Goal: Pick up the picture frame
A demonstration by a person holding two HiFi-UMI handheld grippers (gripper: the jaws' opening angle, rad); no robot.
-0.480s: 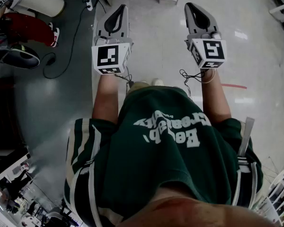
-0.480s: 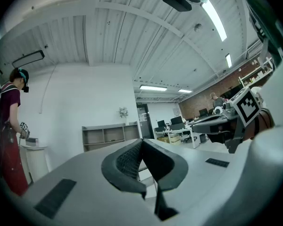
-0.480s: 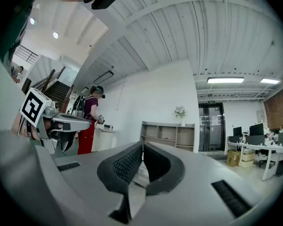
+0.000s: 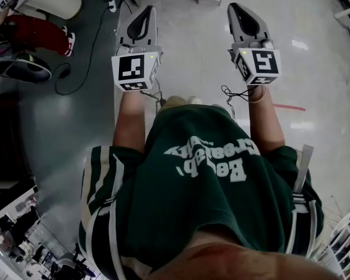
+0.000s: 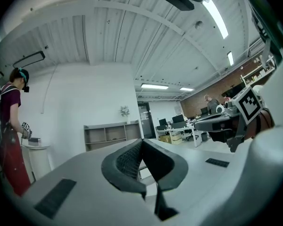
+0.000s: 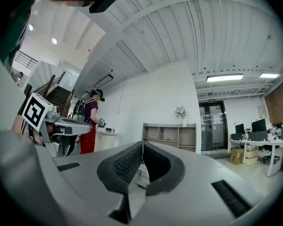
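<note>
Head view: the left gripper (image 4: pixel 144 13) and the right gripper (image 4: pixel 236 10) are held level, side by side, ahead of the person's green shirt (image 4: pixel 204 179) and above the floor (image 4: pixel 192 45). Left gripper view: the pads meet at the tips, so the jaws are closed with nothing between them. Right gripper view: same condition, jaws together and nothing held. The picture frame appears in no view, so its place relative to either gripper cannot be told. Writing: the white lettering (image 4: pixel 213 159) across the shirt is seen upside down and cannot be read with certainty. The left marker cube (image 4: pixel 134 70) and the right marker cube (image 4: pixel 259 63), just ahead of the shirt, carry black-and-white square patterns.
</note>
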